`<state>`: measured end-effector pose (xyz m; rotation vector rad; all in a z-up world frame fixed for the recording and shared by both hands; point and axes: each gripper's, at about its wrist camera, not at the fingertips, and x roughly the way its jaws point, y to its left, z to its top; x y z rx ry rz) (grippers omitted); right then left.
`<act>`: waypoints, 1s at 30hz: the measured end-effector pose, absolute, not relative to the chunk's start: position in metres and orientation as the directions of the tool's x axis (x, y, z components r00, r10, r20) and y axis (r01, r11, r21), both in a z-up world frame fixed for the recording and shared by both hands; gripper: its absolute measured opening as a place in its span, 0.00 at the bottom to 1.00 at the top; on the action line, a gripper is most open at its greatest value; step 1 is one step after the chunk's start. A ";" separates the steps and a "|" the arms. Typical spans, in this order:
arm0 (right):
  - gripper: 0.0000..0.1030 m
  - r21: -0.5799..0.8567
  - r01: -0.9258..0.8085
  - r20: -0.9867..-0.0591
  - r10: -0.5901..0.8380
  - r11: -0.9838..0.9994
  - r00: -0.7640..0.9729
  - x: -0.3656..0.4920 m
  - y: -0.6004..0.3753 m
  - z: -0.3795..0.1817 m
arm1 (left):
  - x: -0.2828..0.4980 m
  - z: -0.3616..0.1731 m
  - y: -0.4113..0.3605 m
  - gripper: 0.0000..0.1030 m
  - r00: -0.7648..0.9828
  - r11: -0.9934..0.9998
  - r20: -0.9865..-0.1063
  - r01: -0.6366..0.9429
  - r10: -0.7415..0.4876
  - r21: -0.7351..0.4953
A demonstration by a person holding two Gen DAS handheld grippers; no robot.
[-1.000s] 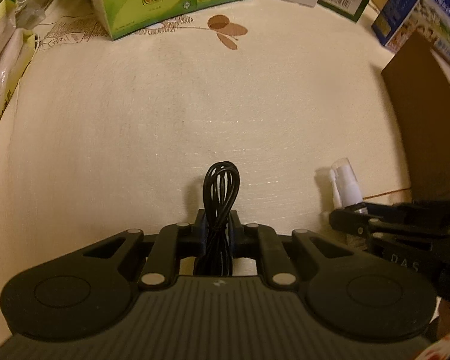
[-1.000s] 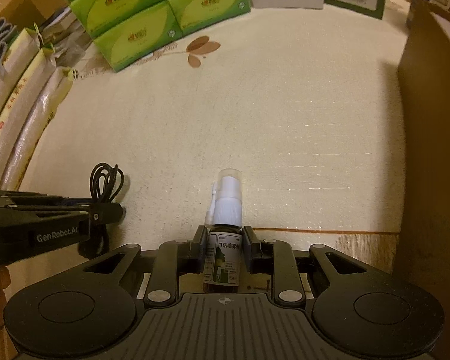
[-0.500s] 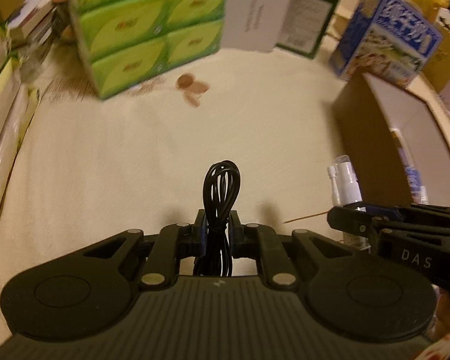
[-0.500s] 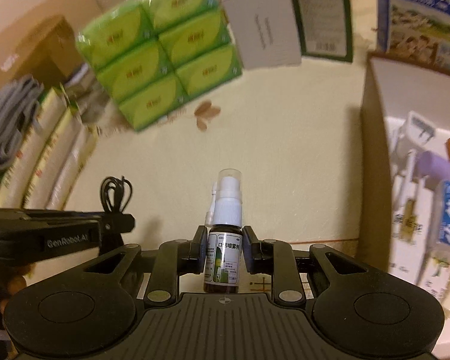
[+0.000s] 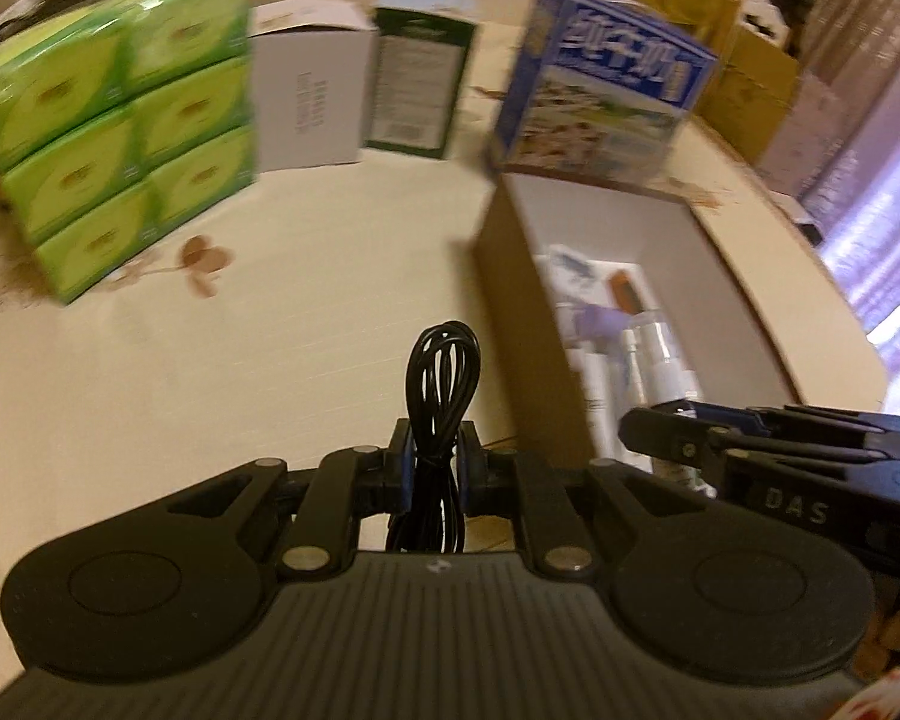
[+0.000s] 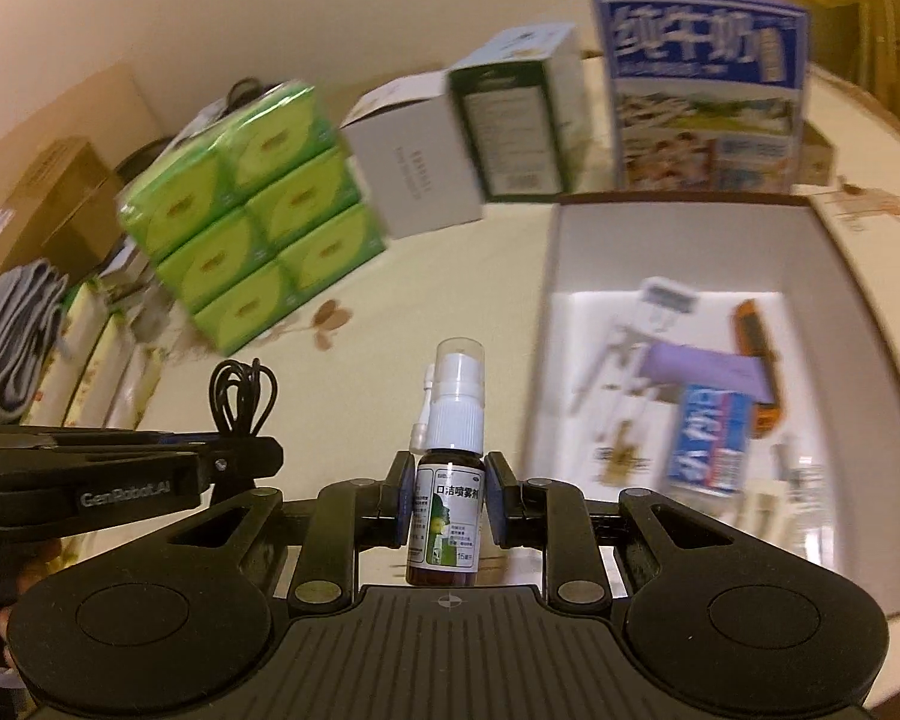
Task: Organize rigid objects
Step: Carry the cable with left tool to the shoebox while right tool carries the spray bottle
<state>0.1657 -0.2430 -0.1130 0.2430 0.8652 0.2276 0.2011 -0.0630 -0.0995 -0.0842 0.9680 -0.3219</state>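
Note:
My left gripper (image 5: 435, 474) is shut on a coiled black cable (image 5: 441, 384), held in the air above the cream tablecloth. The right gripper (image 6: 446, 504) is shut on a small brown spray bottle (image 6: 447, 516) with a white nozzle and clear cap, also lifted. An open cardboard box (image 6: 858, 264) lies to the right, holding a purple item (image 6: 708, 375), an orange tool (image 6: 756, 336), a blue-and-white tube (image 6: 711, 441) and other small things. In the left wrist view the right gripper (image 5: 660, 441) hangs near that box's (image 5: 504, 300) front part with the bottle (image 5: 660, 360) in it. The left gripper (image 6: 252, 456) and cable (image 6: 243, 396) show at left in the right wrist view.
A stack of green tissue packs (image 5: 120, 144) stands at the back left, with a white box (image 5: 309, 108), a dark green box (image 5: 417, 96) and a blue milk carton box (image 5: 606, 84) along the back. Long packets (image 6: 90, 372) and cardboard boxes (image 6: 48, 204) crowd the far left.
Both grippers have risen from the table with their loads, and the views have tipped up. The open box's inside, hidden a second ago, now shows on the right.

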 end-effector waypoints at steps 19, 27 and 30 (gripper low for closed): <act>0.20 0.254 0.137 -0.744 0.103 0.958 0.660 0.169 -0.366 -0.121 | 0.237 -0.108 -0.202 0.10 0.444 0.885 -0.798 0.408 -0.407 -0.224; 0.20 0.229 0.147 -0.767 0.085 0.962 0.636 0.186 -0.380 -0.140 | 0.255 -0.129 -0.229 0.10 0.433 0.891 -0.823 0.417 -0.367 -0.178; 0.20 0.224 0.141 -0.772 0.087 0.964 0.629 0.193 -0.382 -0.144 | 0.261 -0.136 -0.236 0.10 0.429 0.890 -0.830 0.426 -0.357 -0.163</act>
